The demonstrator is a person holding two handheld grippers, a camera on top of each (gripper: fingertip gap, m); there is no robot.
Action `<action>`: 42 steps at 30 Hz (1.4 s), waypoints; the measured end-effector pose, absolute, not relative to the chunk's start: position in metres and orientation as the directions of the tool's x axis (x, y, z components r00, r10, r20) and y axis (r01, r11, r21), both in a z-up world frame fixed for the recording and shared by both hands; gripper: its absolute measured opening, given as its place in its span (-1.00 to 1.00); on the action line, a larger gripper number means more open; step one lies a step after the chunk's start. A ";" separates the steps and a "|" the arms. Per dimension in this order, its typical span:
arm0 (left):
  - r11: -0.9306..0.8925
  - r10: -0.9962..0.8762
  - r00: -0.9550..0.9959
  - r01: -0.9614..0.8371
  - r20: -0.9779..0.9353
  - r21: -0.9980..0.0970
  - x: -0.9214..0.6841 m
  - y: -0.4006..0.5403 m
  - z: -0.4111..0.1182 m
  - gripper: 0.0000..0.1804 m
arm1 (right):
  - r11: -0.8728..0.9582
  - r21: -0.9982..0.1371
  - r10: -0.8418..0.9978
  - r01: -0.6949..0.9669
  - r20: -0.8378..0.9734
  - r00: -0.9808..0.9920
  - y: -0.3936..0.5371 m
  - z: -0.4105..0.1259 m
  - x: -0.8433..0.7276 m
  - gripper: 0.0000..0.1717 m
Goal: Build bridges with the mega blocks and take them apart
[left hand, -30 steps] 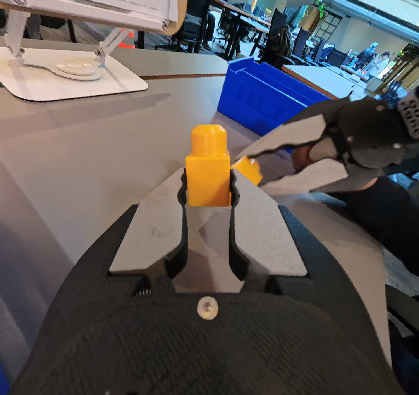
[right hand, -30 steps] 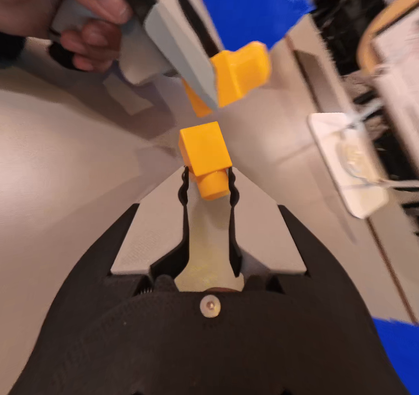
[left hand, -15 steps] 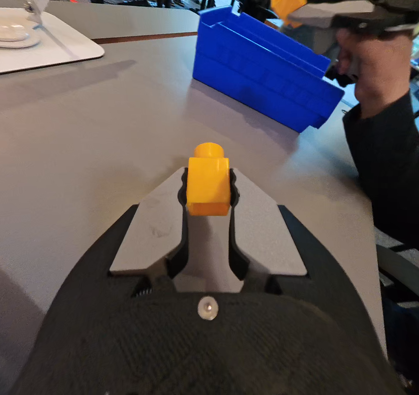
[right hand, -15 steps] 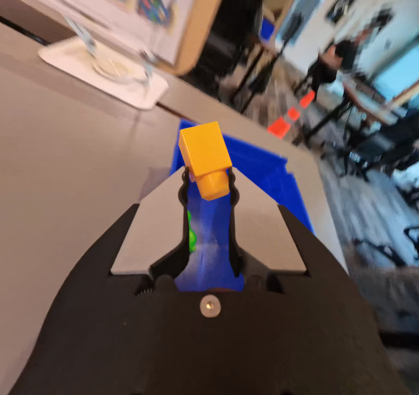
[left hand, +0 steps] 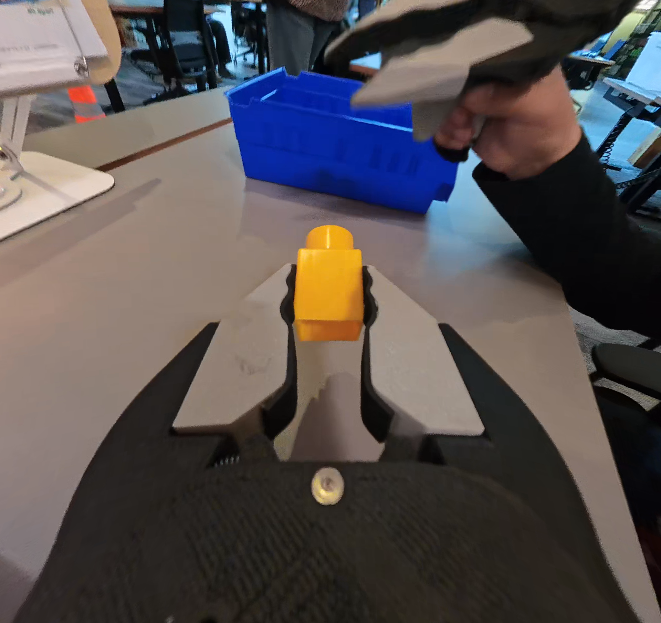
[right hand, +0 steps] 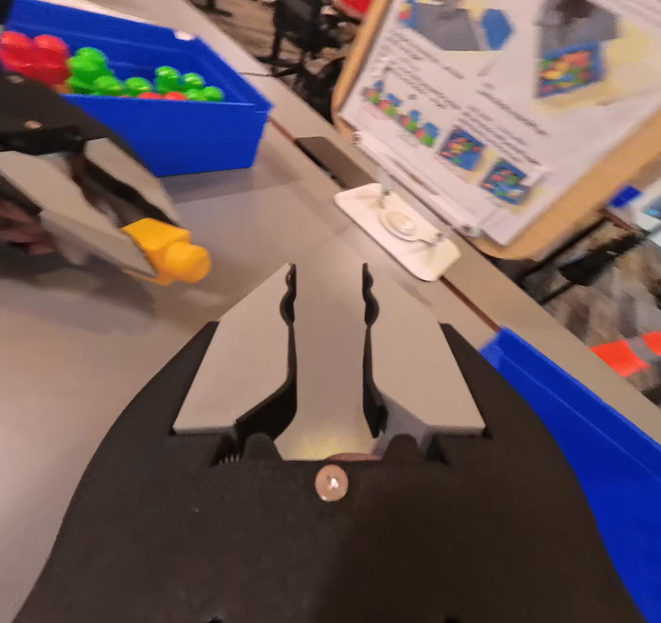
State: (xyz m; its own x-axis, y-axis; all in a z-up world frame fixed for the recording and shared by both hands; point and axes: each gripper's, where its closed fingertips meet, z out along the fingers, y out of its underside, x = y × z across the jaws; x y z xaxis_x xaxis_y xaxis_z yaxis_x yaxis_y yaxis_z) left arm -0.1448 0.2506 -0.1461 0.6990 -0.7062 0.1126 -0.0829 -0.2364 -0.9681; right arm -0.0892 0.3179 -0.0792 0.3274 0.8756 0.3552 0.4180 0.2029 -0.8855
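Grey tabletop [left hand: 150, 283]: left gripper [left hand: 328, 294] clamps orange single-stud plastic block [left hand: 327, 289]; right gripper [right hand: 329, 283] parted, empty. Teardown; next, bin block in blue plastic bin [left hand: 332, 155].

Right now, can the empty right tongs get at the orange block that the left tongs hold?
Probably yes. The right tongs stand open and empty, the orange block juts from the left tongs close by, with nothing between.

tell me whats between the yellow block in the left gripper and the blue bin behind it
Only bare grey table lies between the yellow block and the blue bin, in the left wrist view.
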 end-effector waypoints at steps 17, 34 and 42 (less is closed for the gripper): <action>-0.058 -0.760 0.650 -0.085 -0.011 -0.995 -0.132 0.233 -0.118 -0.62 | -0.267 -0.909 0.925 0.321 -0.334 -0.178 0.225 -0.110 -0.147 -0.59; -0.312 -0.632 0.746 0.005 0.212 -0.950 -0.162 0.262 -0.152 -0.60 | -0.033 -0.974 0.500 0.224 0.178 0.847 0.424 -0.045 0.069 -0.59; -0.318 -0.626 0.759 -0.041 0.178 -0.947 -0.161 0.262 -0.159 -0.57 | -0.062 -0.944 0.508 0.325 0.251 0.824 0.435 -0.068 0.053 -0.52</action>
State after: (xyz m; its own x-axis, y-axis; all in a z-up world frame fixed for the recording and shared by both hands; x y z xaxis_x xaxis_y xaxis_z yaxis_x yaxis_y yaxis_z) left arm -0.1609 0.2624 -0.1585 0.7590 -0.6263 0.1779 -0.0407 -0.3182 -0.9471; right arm 0.0527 0.4349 -0.0676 0.8239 0.5083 0.2507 0.3253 -0.0617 -0.9436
